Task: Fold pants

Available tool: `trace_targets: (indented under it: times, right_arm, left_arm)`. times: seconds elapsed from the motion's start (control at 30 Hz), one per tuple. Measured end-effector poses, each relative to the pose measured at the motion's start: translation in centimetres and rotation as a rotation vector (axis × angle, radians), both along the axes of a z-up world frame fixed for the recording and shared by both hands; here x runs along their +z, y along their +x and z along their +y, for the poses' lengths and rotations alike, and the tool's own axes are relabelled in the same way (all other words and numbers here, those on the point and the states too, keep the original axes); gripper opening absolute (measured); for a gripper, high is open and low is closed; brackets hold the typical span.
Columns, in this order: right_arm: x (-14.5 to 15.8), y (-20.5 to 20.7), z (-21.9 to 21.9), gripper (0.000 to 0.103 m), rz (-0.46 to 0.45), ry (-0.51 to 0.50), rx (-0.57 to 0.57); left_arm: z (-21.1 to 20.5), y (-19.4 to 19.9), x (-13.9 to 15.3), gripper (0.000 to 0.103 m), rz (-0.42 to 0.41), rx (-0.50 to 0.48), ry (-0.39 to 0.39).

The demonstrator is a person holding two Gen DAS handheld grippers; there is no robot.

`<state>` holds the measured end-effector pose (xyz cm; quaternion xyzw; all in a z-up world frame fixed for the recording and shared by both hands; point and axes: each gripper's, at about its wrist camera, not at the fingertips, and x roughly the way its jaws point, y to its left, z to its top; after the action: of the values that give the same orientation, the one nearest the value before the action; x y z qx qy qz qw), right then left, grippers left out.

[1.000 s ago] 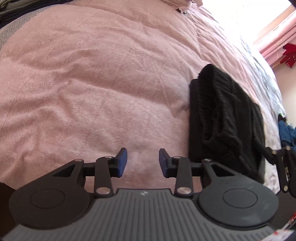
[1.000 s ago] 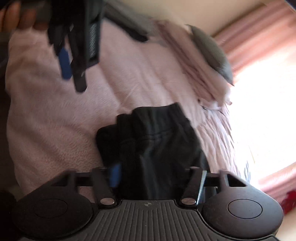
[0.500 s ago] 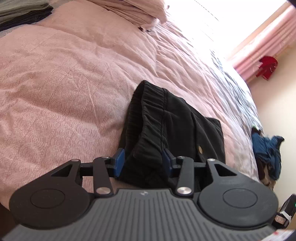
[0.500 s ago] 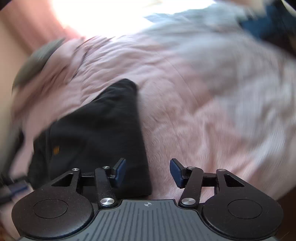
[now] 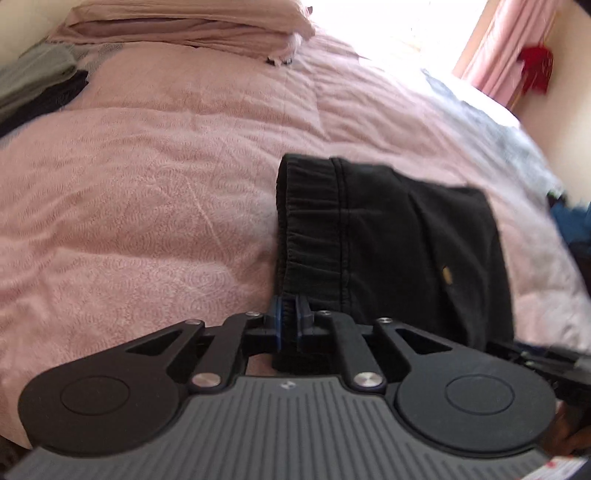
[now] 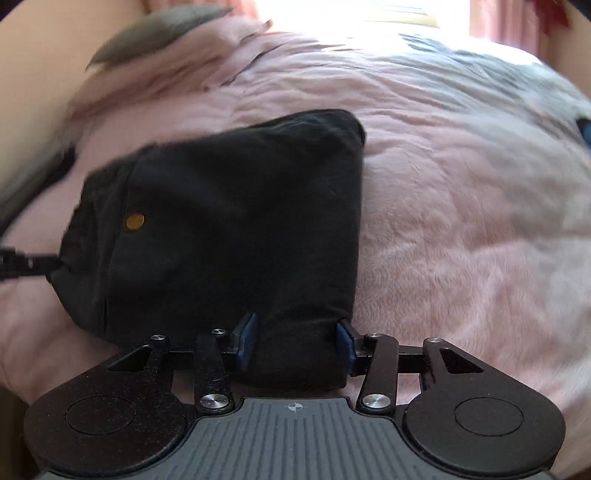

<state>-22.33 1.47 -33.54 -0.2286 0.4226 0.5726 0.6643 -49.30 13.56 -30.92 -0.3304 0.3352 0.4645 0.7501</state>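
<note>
Nearest to us in the left view, our left tongs (image 5: 290,320) are clenched on the near end of the waistband of the black pants (image 5: 388,251), the blue pads pinching the gathered elastic edge. From there the folded pants stretch away toward twelve o'clock and spread to about two o'clock, lying flat on the pink bedspread (image 5: 155,206). A small yellow button (image 5: 446,275) shows on the cloth at three o'clock from the pinch.

In the right view, our right tongs (image 6: 295,341) are closing around the near corner of the pants (image 6: 236,221) — a thick fold sits between the pads, which touch its sides. The button (image 6: 135,220) lies at ten o'clock, and the other tool's arm (image 6: 26,263) reaches the cloth at nine o'clock.

Farther off, at eleven o'clock in the left view, folded pink bedding (image 5: 192,29) rests at the head of the bed — grey and dark clothes (image 5: 37,85) lie at ten o'clock, and a pink curtain (image 5: 517,55) hangs at one o'clock.
</note>
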Motion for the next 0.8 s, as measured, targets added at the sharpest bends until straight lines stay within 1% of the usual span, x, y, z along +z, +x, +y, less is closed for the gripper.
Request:
trace_targets:
  times: [0.07,0.1,0.13,0.2,0.27,0.33,0.4,0.47,0.53,0.6,0.63,0.67,0.73,0.8]
  right_arm:
    - [1.5,1.2,-0.3,0.043,0.059,-0.040,-0.040]
    - [2.5,1.6,-0.5,0.043,0.052,-0.025,-0.047]
    - [3.8,1.8,-0.8,0.043,0.022,0.010,-0.051]
    - [6.0,2.1,-0.7,0.043,-0.055,0.083,-0.037]
    - [6.8,2.5,0.4,0.043,-0.070,0.141,-0.009]
    - [6.4,2.8,3.0,0.041,-0.072,0.154,0.025]
    - [5.8,2.9,5.5,0.038,-0.096,0.176,0.050]
    - [5.1,2.8,8.2,0.037,-0.106,0.183,0.075]
    - [3.5,2.6,10.3,0.037,-0.126,0.176,0.093]
    - [1.3,2.3,12.4,0.037,-0.153,0.128,0.113]
    - [0.1,2.2,13.3,0.037,-0.162,0.086,0.124]
    - [-0.7,2.2,13.8,0.037,-0.168,0.066,0.129]
    - [-1.3,2.4,13.9,0.037,-0.168,0.065,0.127]
    - [-1.4,2.5,13.8,0.037,-0.165,0.060,0.122]
  left_arm:
    - [0.0,0.9,1.1,0.007,0.067,-0.023,0.019]
    - [0.1,1.3,1.8,0.009,0.102,-0.025,0.029]
    - [0.3,1.5,2.7,0.009,0.127,-0.021,0.039]
    - [0.7,1.7,4.2,0.009,0.149,-0.010,0.060]
    - [1.7,2.4,5.6,0.009,0.155,-0.014,0.076]
    - [2.9,4.0,6.2,0.009,0.137,-0.045,0.099]
    - [4.4,6.1,6.1,0.009,0.143,-0.083,0.123]
    - [5.7,8.1,5.4,0.012,0.140,-0.118,0.144]
    - [7.0,9.5,3.7,0.014,0.163,-0.128,0.134]
    - [8.0,10.0,1.7,0.015,0.173,-0.120,0.121]
    - [8.2,10.0,0.7,0.016,0.168,-0.118,0.120]
    - [8.3,9.8,-0.1,0.017,0.156,-0.119,0.127]
    - [8.4,9.2,-1.1,0.018,0.131,-0.120,0.128]
    - [8.6,9.1,-1.3,0.018,0.117,-0.117,0.122]
